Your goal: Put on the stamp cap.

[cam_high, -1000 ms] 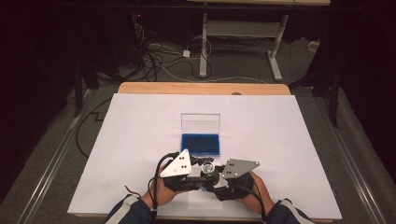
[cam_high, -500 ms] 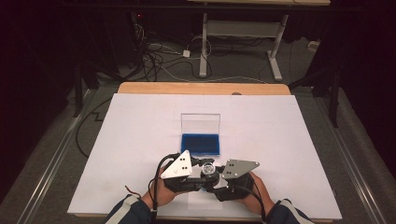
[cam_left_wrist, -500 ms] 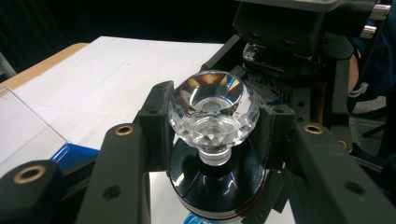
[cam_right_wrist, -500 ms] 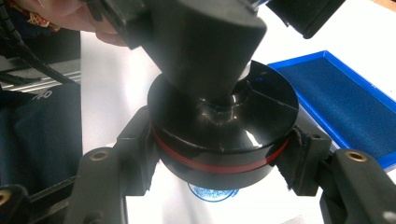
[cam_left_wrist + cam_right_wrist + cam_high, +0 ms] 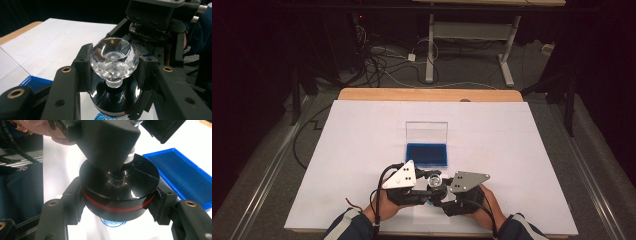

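Near edge of desk (image 5: 362, 130), centre: left gripper (image 5: 113, 62), jaws clamped on a faceted clear glass knob (image 5: 113, 56); right gripper (image 5: 117, 202), jaws clamped on its black round base (image 5: 120, 187) with a red band. Just beyond: open blue case (image 5: 427, 154), clear lid upright. No legible writing.

Black grippers with brass-ringed screw holes, grey triangular plates, dark blue striped sleeves

A wooden table (image 5: 362, 94) bears a white sheet (image 5: 352, 150) — on it, 1 open blue case (image 5: 427, 154).
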Tool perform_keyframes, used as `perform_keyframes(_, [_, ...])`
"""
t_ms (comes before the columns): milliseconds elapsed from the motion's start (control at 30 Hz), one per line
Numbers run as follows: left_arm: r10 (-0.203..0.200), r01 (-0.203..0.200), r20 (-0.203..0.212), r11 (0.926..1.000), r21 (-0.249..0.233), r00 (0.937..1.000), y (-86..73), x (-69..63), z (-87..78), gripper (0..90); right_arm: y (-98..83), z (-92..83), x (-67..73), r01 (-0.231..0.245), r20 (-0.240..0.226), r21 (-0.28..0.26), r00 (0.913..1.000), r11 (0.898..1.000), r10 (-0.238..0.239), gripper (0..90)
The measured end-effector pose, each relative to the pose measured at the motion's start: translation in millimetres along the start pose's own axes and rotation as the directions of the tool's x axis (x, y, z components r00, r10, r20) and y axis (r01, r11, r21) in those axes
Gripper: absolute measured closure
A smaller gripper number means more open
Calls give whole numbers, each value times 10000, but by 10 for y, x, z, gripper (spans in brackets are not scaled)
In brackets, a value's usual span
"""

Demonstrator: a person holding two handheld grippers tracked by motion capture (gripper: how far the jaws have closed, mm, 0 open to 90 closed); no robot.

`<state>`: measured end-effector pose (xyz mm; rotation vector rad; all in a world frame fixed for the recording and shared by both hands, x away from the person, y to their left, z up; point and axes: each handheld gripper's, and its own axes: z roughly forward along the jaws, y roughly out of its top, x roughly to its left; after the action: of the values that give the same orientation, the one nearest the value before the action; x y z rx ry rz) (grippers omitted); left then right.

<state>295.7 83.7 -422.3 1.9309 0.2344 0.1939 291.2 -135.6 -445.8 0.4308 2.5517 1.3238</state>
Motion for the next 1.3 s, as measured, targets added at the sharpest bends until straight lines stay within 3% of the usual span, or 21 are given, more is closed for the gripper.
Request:
perform_keyframes(400, [-77,76,49,10000,43,10000,10,10,-3,541,8,-7,1,229,-58,-11,9997,9997,-229,389])
perform_keyframes(533, [12,-11,31,9998,-174,10000,11,-16,-6,542,14,-18,11,342,-11,-24,9994,9994,-342,389])
perform_keyframes(600, [28,-30,-65,9995,-304,10000,14,-32,-10,542,12,-20,15,108,-176,-258,9998,9996,-113,390])
perform_keyframes(700, [-301,299,-22,9973,-671,9995,1,-23,-22,542,13,-31,21,-141,-197,-601,9997,9981,130,389])
perform_keyframes(833, [-404,401,-26,9959,-807,9992,-8,-11,-32,542,16,-42,17,-193,-159,-666,9997,9976,183,390])
perform_keyframes(1000, [-484,487,57,9955,-815,9988,-12,8,-34,543,15,-49,4,-185,-173,-618,9997,9979,175,390])
perform_keyframes(1300, [-259,255,-55,9981,-563,9997,-10,-16,-1,542,4,-24,6,-275,-245,-514,9994,9983,262,389])
